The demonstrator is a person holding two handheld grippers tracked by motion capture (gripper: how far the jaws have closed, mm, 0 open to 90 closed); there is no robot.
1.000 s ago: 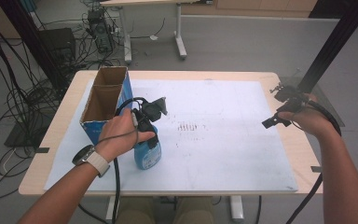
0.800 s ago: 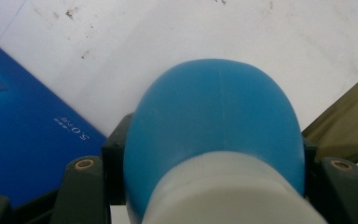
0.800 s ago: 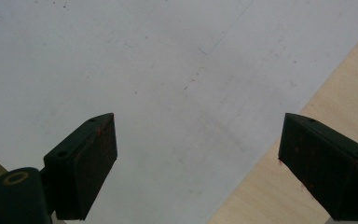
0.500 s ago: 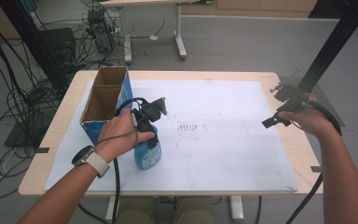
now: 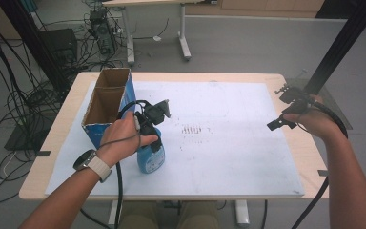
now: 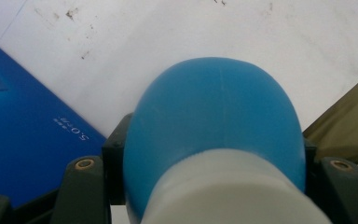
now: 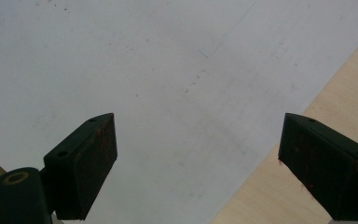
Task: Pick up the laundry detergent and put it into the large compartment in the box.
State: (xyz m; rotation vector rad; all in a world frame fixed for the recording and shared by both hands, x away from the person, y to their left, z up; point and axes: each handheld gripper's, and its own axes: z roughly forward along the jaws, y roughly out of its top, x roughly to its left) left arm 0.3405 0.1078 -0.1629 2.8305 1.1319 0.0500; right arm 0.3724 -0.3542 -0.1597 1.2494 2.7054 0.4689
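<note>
A blue plastic bottle (image 5: 151, 157) stands upright on the white sheet (image 5: 228, 148), just right of an open cardboard box. My left gripper (image 5: 148, 128) is shut on the bottle's upper part, with the hand wrapped around the gripper. In the left gripper view the bottle's rounded blue body (image 6: 214, 116) sits between the two jaws, above a white band, with the left gripper (image 6: 212, 154) closed on it from both sides. My right gripper (image 5: 281, 108) hovers over the sheet's right edge, open and holding nothing. In the right gripper view the right gripper (image 7: 198, 158) has its jaws wide apart.
The tall cardboard box (image 5: 106, 102) with blue sides and an open top stands at the sheet's left; its blue wall (image 6: 23, 140) lies close beside the bottle. A smudge of dark marks (image 5: 192, 129) sits mid-sheet. The wooden table rim (image 5: 310, 157) borders the sheet. Cables crowd the floor at left.
</note>
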